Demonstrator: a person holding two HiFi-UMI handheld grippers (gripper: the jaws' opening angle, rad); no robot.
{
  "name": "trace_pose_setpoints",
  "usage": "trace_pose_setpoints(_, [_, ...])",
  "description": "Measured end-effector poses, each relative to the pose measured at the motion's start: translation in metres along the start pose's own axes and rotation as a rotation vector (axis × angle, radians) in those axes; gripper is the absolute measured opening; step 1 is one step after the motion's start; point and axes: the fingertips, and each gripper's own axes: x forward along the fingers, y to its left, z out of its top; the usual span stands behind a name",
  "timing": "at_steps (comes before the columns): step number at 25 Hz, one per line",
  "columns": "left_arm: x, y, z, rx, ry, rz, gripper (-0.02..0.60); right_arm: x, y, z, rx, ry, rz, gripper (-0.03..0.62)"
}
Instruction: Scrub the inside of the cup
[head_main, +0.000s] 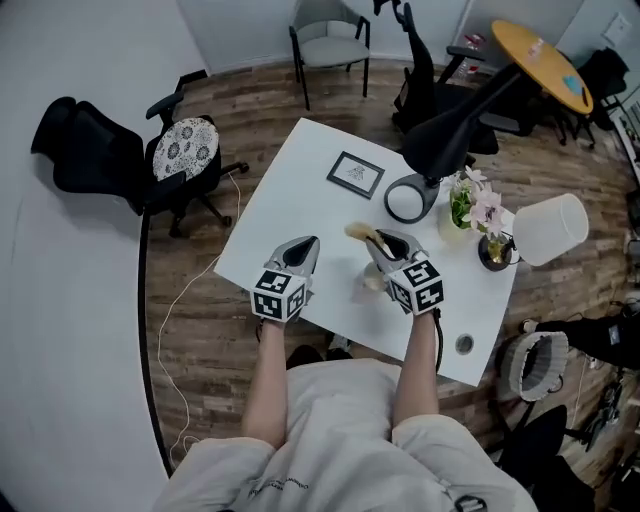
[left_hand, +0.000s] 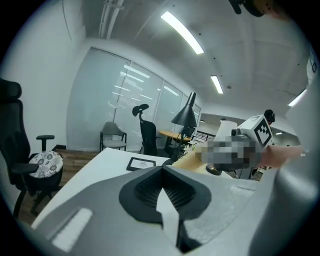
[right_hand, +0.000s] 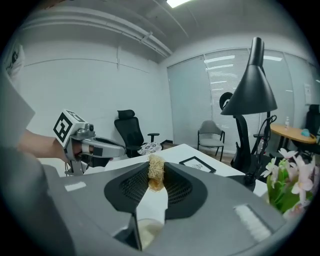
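My right gripper (head_main: 380, 241) is shut on a tan fibrous scrubber (head_main: 361, 234), which sticks out beyond the fingertips above the white table (head_main: 300, 170). In the right gripper view the scrubber (right_hand: 155, 172) is pinched between the dark pads. A pale round object, probably the cup (head_main: 372, 281), sits right under this gripper and is mostly hidden; its creamy edge (right_hand: 146, 233) shows below the jaws. My left gripper (head_main: 304, 246) hovers to its left near the table's front edge, shut and holding nothing (left_hand: 161, 172).
A framed picture (head_main: 355, 174) lies further back on the table. A black desk lamp (head_main: 408, 198), a flower vase (head_main: 478, 215) and a white lampshade (head_main: 550, 228) stand to the right. Office chairs (head_main: 185, 150) surround the table.
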Motion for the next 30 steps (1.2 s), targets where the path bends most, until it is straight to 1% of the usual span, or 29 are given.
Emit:
trace_pose_setpoints(2, [0.013,-0.002,-0.012,-0.045,0.02,-0.029,0.0,-0.006,-0.002,-0.011,0.001,0.024,-0.036,0.107])
trace_pose_setpoints(4, [0.028,-0.007,-0.012,-0.059,0.03,-0.069,0.0,-0.016,-0.01,-0.014,0.027,0.015,-0.094,0.107])
trace_pose_setpoints(8, [0.055,-0.029,-0.007,0.01,0.064,-0.224,0.0,-0.034,-0.021,-0.022,0.073,0.025,-0.199,0.107])
trace_pose_setpoints(9, [0.06,-0.033,-0.005,0.015,0.068,-0.263,0.0,-0.04,-0.024,-0.023,0.094,0.022,-0.238,0.107])
trace_pose_setpoints(11, [0.07,-0.041,0.002,0.034,0.078,-0.341,0.0,-0.053,-0.032,-0.02,0.169,-0.015,-0.327,0.107])
trace_pose_setpoints(13, [0.076,-0.049,0.008,0.075,0.102,-0.411,0.0,-0.064,-0.031,-0.019,0.249,-0.048,-0.395,0.107])
trace_pose_setpoints(16, [0.077,-0.055,0.008,0.148,0.149,-0.49,0.0,-0.07,-0.022,-0.029,0.339,-0.045,-0.471,0.107])
trace_pose_setpoints(19, [0.074,-0.059,-0.004,0.218,0.196,-0.579,0.0,-0.075,-0.012,-0.043,0.452,-0.07,-0.562,0.107])
trace_pose_setpoints(22, [0.072,-0.06,-0.025,0.236,0.239,-0.665,0.0,-0.083,0.003,-0.057,0.543,-0.109,-0.655,0.107])
trace_pose_setpoints(24, [0.066,-0.061,-0.045,0.278,0.268,-0.736,0.0,-0.087,0.02,-0.068,0.565,-0.103,-0.702,0.107])
trace_pose_setpoints(26, [0.062,-0.06,-0.064,0.363,0.282,-0.796,0.0,-0.091,0.037,-0.078,0.56,-0.079,-0.733,0.107])
trace_pose_setpoints(28, [0.067,-0.055,-0.074,0.438,0.287,-0.801,0.0,-0.096,0.046,-0.089,0.565,-0.063,-0.763,0.109])
trace_pose_setpoints(30, [0.067,-0.055,-0.08,0.466,0.3,-0.813,0.0,-0.101,0.053,-0.097,0.61,-0.085,-0.771,0.107])
